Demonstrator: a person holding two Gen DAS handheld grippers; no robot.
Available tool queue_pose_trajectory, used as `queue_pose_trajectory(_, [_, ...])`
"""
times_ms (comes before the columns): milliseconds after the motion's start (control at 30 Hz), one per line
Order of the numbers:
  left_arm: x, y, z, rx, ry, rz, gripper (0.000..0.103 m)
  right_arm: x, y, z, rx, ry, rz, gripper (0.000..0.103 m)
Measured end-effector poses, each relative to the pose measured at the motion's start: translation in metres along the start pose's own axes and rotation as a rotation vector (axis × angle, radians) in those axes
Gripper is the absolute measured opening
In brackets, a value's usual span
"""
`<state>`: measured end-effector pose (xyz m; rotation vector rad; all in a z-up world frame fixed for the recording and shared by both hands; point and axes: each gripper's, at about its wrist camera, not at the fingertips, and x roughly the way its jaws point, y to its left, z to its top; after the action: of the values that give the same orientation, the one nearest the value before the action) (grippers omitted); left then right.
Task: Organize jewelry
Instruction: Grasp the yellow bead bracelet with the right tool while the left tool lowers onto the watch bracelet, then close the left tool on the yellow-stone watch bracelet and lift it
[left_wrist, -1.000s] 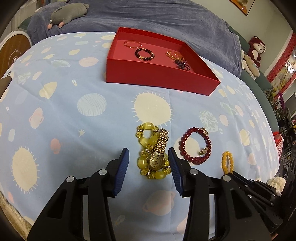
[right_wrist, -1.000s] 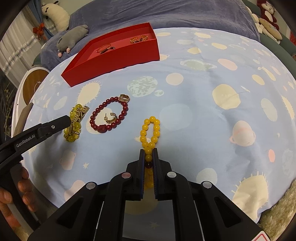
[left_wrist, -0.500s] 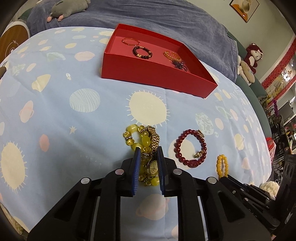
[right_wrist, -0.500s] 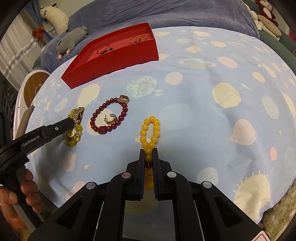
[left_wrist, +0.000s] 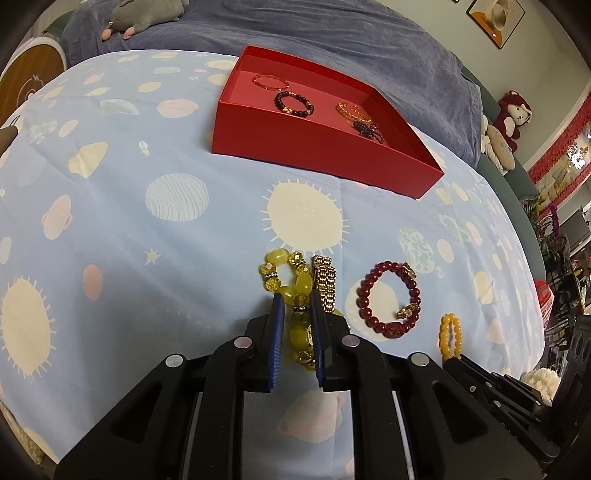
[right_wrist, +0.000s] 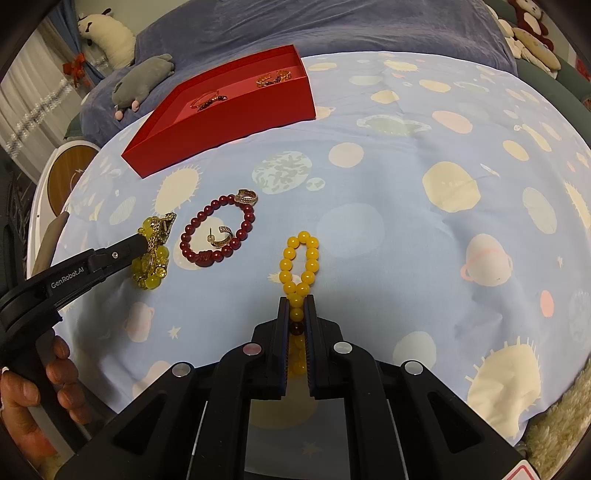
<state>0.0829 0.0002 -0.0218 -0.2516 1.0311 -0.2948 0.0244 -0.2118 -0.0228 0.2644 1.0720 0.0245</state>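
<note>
My left gripper (left_wrist: 296, 302) is shut on the yellow stone bracelet (left_wrist: 284, 275), which lies tangled with a gold watch (left_wrist: 325, 282) on the space-print sheet; it also shows in the right wrist view (right_wrist: 151, 254). My right gripper (right_wrist: 296, 301) is shut on the yellow bead bracelet (right_wrist: 301, 258), still resting on the sheet. A dark red bead bracelet (left_wrist: 389, 299) with gold earrings lies between them. The red tray (left_wrist: 332, 147) at the back holds several bracelets.
A grey plush toy (right_wrist: 142, 83) and a blue blanket (left_wrist: 332, 33) lie behind the tray. More plush toys (left_wrist: 511, 116) sit at the far right. The bed edge and a fluffy rug (right_wrist: 554, 435) are near my right gripper.
My left gripper closed from wide open onto the yellow stone bracelet and watch, and moved slightly forward. My right gripper stayed shut on the yellow bead bracelet without moving.
</note>
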Motion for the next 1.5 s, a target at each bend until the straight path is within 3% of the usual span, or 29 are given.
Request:
queue_pose_trajectory(33, [0.001, -0.002, 0.001, 0.005, 0.002, -0.004, 0.009, 0.0, 0.0, 0.0, 0.0, 0.0, 0.001, 0.008])
queue_pose_trajectory(267, [-0.008, -0.004, 0.004, 0.009, -0.003, -0.002, 0.009, -0.005, 0.0, 0.0, 0.006, -0.006, 0.014, 0.008])
queue_pose_trajectory(1033, [-0.116, -0.016, 0.019, -0.015, -0.166, -0.147, 0.009, -0.05, 0.033, -0.002, -0.055, -0.079, 0.129, 0.007])
queue_pose_trajectory(1500, [-0.075, -0.004, -0.007, -0.038, -0.046, -0.09, 0.011, -0.047, 0.037, -0.014, -0.07, -0.059, 0.124, 0.008])
